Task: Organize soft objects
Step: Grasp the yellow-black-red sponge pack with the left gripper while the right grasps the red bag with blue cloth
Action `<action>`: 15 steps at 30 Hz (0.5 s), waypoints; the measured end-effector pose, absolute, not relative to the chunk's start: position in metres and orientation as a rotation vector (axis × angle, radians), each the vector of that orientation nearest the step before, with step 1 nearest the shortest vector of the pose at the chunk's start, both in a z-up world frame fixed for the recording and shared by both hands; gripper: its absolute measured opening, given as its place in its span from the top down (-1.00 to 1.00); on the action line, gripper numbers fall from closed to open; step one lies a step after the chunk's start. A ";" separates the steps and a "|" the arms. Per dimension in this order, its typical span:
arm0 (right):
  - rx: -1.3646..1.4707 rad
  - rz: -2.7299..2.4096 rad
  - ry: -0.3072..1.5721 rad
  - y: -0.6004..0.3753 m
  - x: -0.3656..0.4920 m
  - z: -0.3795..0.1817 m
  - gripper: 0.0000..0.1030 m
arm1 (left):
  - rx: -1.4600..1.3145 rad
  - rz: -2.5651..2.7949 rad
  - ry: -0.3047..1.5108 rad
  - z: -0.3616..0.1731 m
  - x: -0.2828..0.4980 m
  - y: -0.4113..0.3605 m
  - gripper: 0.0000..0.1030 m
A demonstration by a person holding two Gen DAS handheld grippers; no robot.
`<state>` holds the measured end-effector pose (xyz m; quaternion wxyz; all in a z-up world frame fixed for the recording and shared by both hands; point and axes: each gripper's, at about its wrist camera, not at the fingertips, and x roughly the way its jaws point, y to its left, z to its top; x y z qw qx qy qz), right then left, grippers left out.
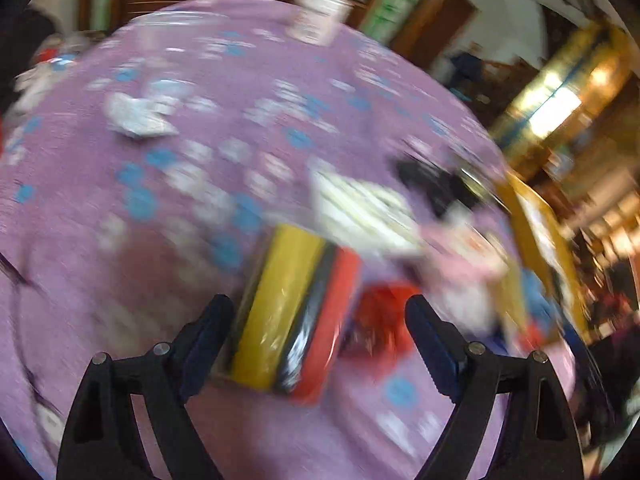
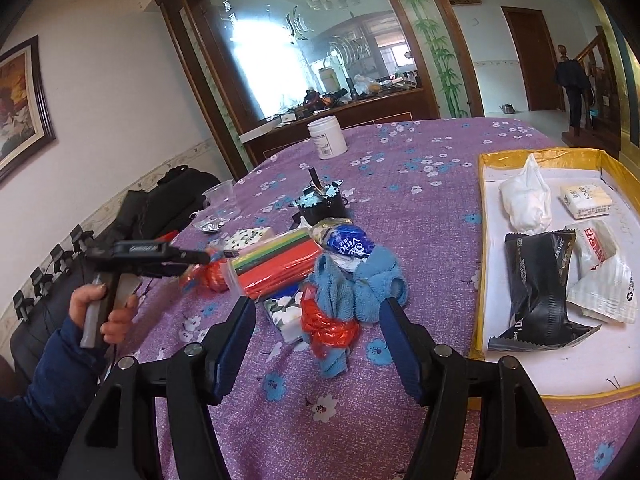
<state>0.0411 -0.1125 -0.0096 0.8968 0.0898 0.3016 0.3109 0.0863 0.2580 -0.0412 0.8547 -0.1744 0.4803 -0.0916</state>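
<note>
On the purple flowered tablecloth lies a wrapped pack of coloured sheets, yellow, black and red in the blurred left wrist view. My left gripper is open and straddles that pack without its pads pressing. From the side the left gripper shows at the pack's left end. My right gripper is open just short of a blue cloth tangled with a red plastic bag. A floral tissue pack and a blue wrapper lie in the same heap.
A yellow-rimmed tray on the right holds a white bag, a tissue pack, a black pouch and a white pouch. Farther back stand a white jar, a black device and a clear cup.
</note>
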 end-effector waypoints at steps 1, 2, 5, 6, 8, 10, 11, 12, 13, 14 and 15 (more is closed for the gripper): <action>0.189 0.647 0.627 -0.113 0.041 -0.010 -0.34 | -0.313 -0.182 0.990 -0.038 0.077 0.247 -0.69; 0.190 0.646 0.628 -0.113 0.041 -0.010 -0.34 | -0.272 -0.157 0.984 -0.037 0.073 0.240 -0.69; 0.192 0.647 0.627 -0.114 0.040 -0.010 -0.34 | -0.249 -0.103 0.969 -0.039 0.075 0.237 -0.69; 0.191 0.645 0.627 -0.113 0.040 -0.010 -0.34 | -0.266 -0.084 0.973 -0.041 0.079 0.239 -0.69; 0.189 0.644 0.628 -0.113 0.040 -0.010 -0.34 | -0.318 -0.056 0.978 -0.048 0.086 0.244 -0.69; 0.188 0.646 0.632 -0.113 0.041 -0.010 -0.34 | -0.324 -0.043 0.956 -0.048 0.087 0.245 -0.66; 0.184 0.644 0.633 -0.112 0.041 -0.010 -0.34 | -0.322 -0.036 0.942 -0.048 0.085 0.244 -0.44; 0.179 0.642 0.636 -0.111 0.041 -0.010 -0.34 | -0.331 -0.033 0.926 -0.049 0.083 0.242 -0.28; 0.172 0.638 0.641 -0.109 0.041 -0.010 -0.34 | -0.332 -0.026 0.921 -0.049 0.080 0.240 -0.06; 0.164 0.633 0.645 -0.107 0.042 -0.011 -0.34 | -0.323 -0.009 0.916 -0.048 0.078 0.239 0.08; 0.156 0.629 0.648 -0.106 0.042 -0.011 -0.34 | -0.321 -0.002 0.910 -0.047 0.076 0.237 0.08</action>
